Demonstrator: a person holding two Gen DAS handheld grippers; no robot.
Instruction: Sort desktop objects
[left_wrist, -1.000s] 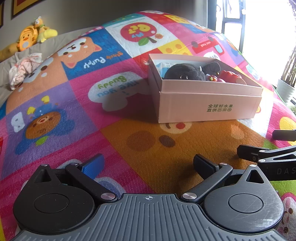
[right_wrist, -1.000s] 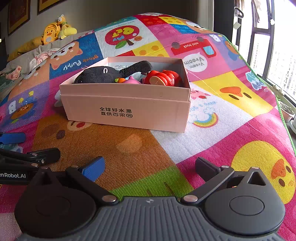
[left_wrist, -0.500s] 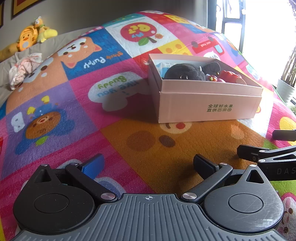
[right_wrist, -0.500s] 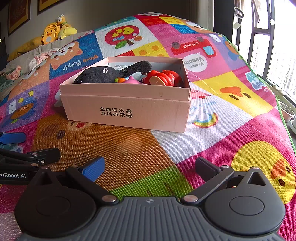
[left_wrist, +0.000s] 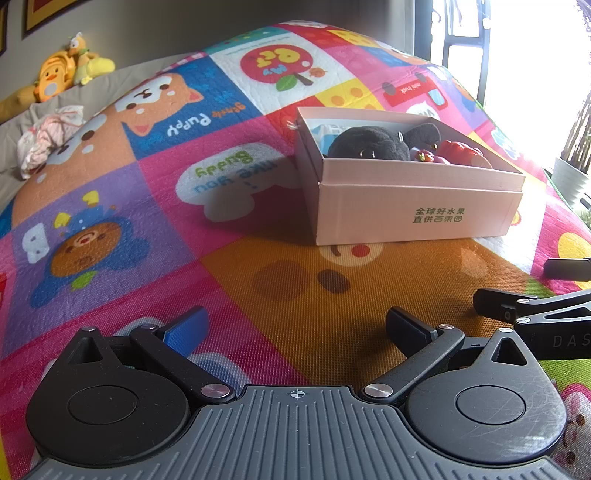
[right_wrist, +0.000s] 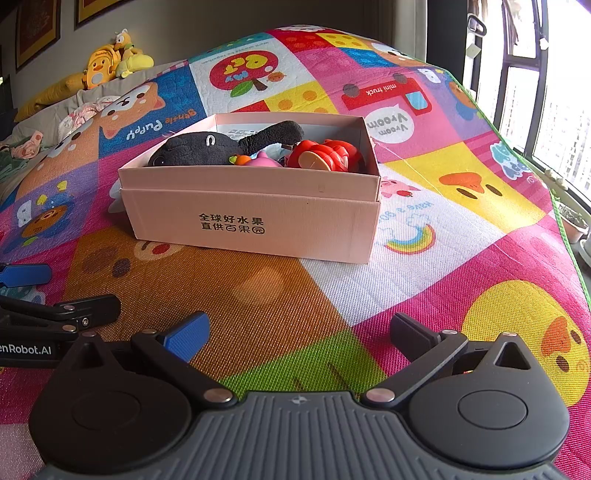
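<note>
The left tongs (left_wrist: 295, 328) stand wide, with nothing between the blue pad on one finger and the black pad on the other. They hover low over an orange square of the play mat (left_wrist: 229, 206). The right tongs (right_wrist: 301, 332) are also spread wide and empty, above the spot where the orange, green and pink squares meet. The two tools lie side by side, close together: the right tongs show at the right edge of the left wrist view, and the left tongs at the left edge of the right wrist view.

Farther out on the mat sits the pink cardboard box (right_wrist: 255, 225), open at the top, with green printed characters on its near wall. Seen from the left tongs it is to the far right; seen from the right tongs it is straight ahead and a little left. Inside the box lies a black plush toy (right_wrist: 199, 149) toward the left, a red plastic toy (right_wrist: 325, 155) toward the right, and a small pink and orange piece (right_wrist: 258, 160) between them.

At the far left, beyond the mat, a yellow plush toy (right_wrist: 107, 66) rests on grey bedding, with crumpled pink and white cloth (left_wrist: 48, 136) nearer. Windows (right_wrist: 535, 92) run along the right side.
</note>
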